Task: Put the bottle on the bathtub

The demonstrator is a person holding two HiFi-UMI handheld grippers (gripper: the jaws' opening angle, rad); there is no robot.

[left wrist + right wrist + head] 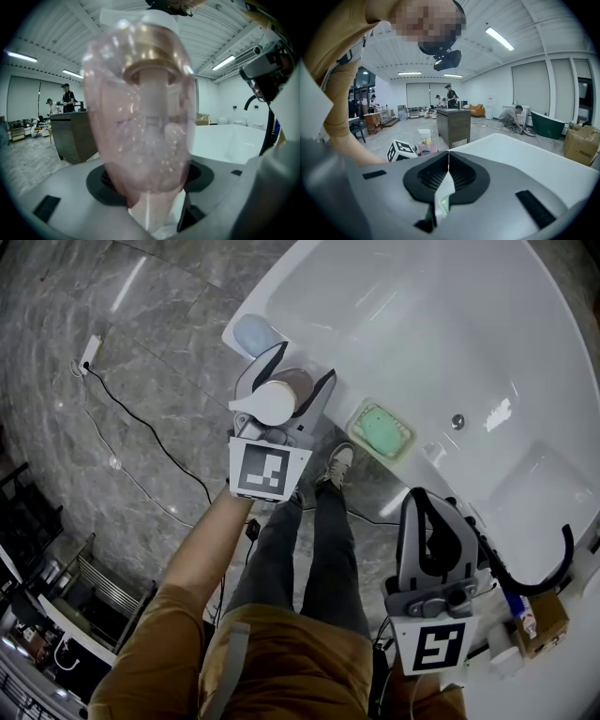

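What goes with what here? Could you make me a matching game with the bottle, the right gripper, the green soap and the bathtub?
Things:
1. bottle
2. right gripper
3. green soap
4. bathtub

Places, colours, states:
a. white all over
b. jaws together, nothing between them
c. lying in a dish on the tub's edge
d. held between the jaws of the left gripper

Pairs: 1-d, 2-b, 3-c, 4-a
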